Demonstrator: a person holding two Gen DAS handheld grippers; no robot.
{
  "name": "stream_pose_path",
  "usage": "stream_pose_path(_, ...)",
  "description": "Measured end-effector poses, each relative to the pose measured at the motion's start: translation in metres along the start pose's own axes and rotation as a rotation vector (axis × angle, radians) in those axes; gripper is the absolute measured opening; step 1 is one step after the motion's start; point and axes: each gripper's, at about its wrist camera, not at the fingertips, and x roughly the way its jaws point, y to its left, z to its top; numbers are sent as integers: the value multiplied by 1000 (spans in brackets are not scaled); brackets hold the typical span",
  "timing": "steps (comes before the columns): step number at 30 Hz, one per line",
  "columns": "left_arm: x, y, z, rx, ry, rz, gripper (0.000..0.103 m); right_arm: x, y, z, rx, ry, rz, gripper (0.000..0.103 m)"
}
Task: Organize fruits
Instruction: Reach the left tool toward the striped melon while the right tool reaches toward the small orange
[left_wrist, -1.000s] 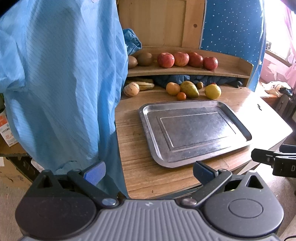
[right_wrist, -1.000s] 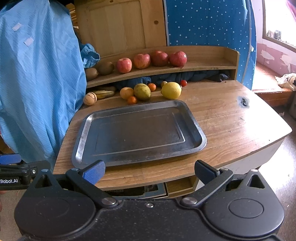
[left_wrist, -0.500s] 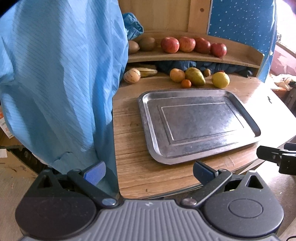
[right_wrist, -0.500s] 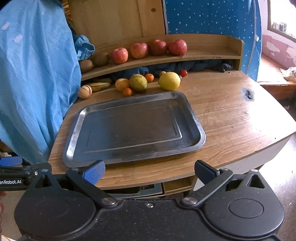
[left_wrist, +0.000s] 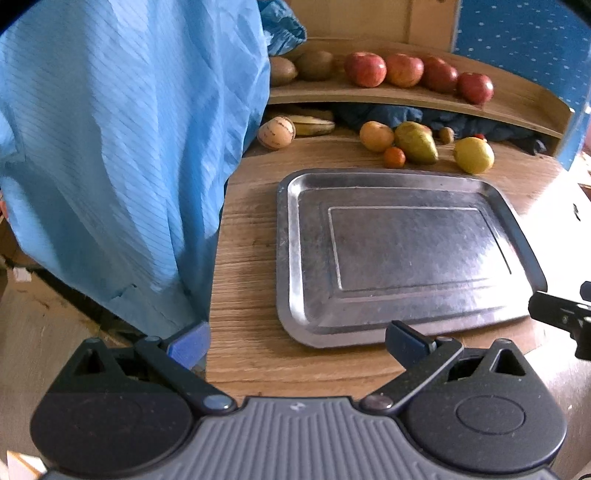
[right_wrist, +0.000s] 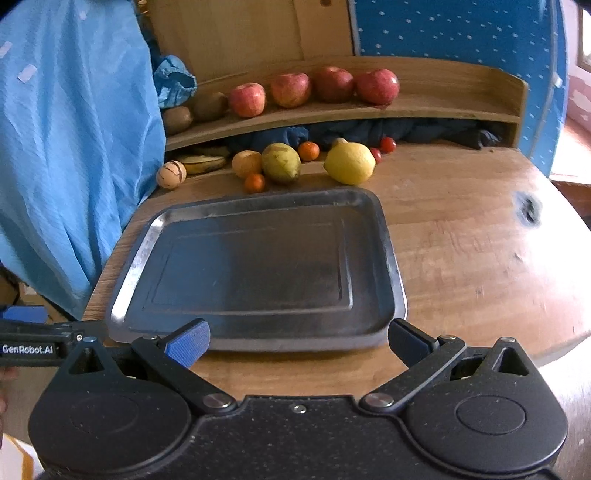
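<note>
From the left wrist we see our left gripper (left_wrist: 297, 345) spread wide and empty at the near edge of the table (left_wrist: 247, 236). The bare metal tray (left_wrist: 291, 258) lies ahead. A blue cloth (left_wrist: 122, 147) hides the table's left side and cuts off the shelf (left_wrist: 406, 96) with 4 apples (left_wrist: 417, 74).

From the right wrist, our right gripper (right_wrist: 299, 341) is also released and empty. The lemon (right_wrist: 350, 163), pear (right_wrist: 280, 162) and small oranges sit beyond the tray; the dark bundle under the shelf is hard to make out.

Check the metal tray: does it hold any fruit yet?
Empty. The tray shows only bare metal in both views; the lemon, pear and oranges lie on the table behind it.
</note>
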Motion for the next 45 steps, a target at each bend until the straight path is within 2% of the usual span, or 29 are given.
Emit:
stream_pose_path(12,13,-30,18,-183,50,55,103,6,-39,32,-175,-53,107,103)
stream_pose_path(16,15,-36,26,-205,56,72,103,6,-50,38,-194,-76,141,103)
stream_pose_path(23,16,-41,43,-163,48,103,103,9,-53,40,-195,-77,198,103)
stream_pose_path(27,20,-38,58,-134,38,95,103,13,-46,41,-190,-58,223,103)
stream_pose_path(37,56,-20,111,-26,-13,11,103,35,-16,73,-206,-42,237,103)
stream_pose_path(45,96,-10,145,82,-40,-49,103,74,11,103,-186,-5,208,102)
